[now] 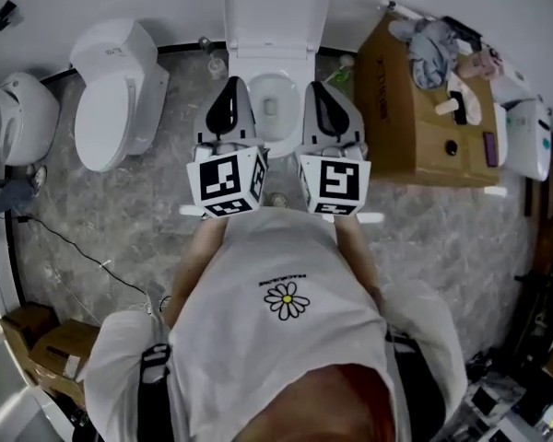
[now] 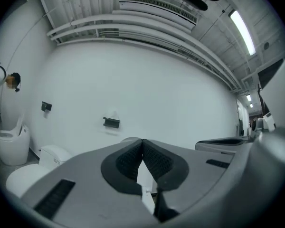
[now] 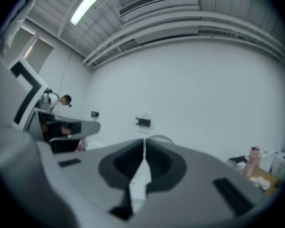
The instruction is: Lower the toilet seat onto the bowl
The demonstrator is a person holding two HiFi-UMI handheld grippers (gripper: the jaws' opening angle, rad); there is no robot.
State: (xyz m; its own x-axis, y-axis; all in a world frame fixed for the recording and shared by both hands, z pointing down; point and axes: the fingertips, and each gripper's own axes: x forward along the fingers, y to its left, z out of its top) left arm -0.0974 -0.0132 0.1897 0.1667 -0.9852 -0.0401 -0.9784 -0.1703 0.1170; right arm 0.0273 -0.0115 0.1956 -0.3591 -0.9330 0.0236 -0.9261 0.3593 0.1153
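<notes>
Left gripper (image 2: 142, 148) and right gripper (image 3: 143, 148) are held level above the toilet, jaws pressed together, nothing gripped. Toilet seat (image 1: 278, 145) appears already lowered on the bowl, so grippers are likely kept clear.

toilet (image 1: 275, 26) glossy white, smooth; floor (image 1: 92, 219) marbled grey stone look; box (image 1: 396, 109) matt brown cardboard; fingers (image 2: 127, 161) black, ribbed, rubbery.

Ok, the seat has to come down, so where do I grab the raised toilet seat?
Probably high on the toilet seat, pinching its edge from the front: it stands upright, hinged behind the bowl, so the upper part should swing most freely.
</notes>
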